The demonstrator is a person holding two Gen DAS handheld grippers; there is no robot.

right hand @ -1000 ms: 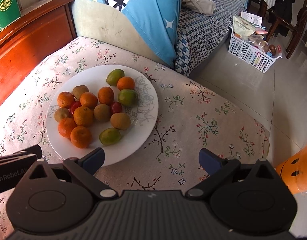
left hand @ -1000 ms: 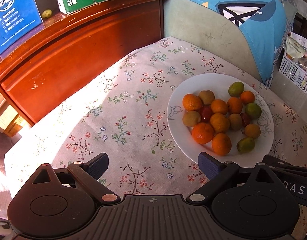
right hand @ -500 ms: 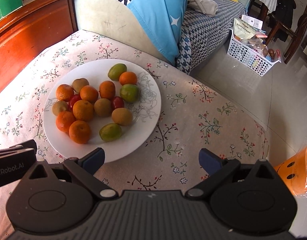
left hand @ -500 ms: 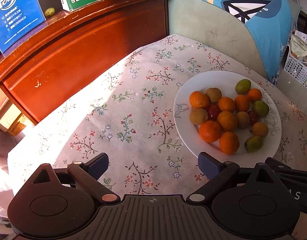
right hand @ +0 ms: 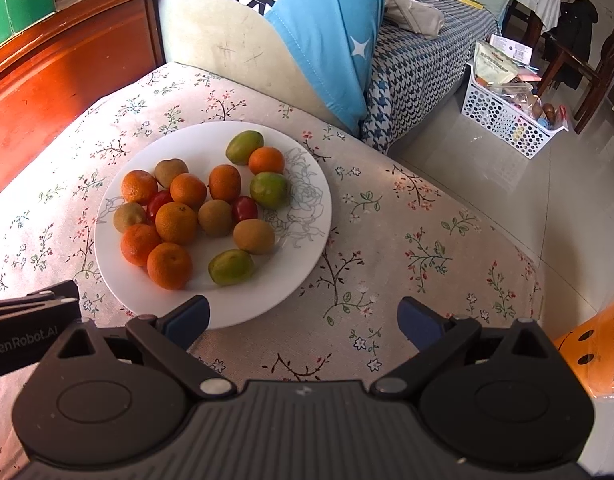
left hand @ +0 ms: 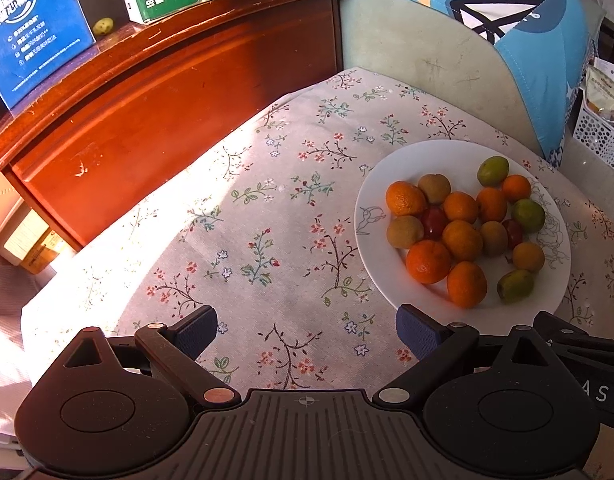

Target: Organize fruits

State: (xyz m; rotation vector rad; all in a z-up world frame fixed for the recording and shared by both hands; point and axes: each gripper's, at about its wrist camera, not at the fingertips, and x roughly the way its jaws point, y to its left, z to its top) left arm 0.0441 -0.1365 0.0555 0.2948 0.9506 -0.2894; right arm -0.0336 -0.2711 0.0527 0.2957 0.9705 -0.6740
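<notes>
1. Left gripper: fingers spread, holding nothing, over the tablecloth.
2. Right gripper: spread, holding nothing.
3. Fruits piled on the white plate, mid-table.

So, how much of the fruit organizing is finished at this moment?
Nothing looks done yet. All the fruits, oranges, green, brown and red ones, lie mixed on the white plate. The left gripper and right gripper are both open and empty, above the floral cloth near the plate. The whole sorting is left.
</notes>
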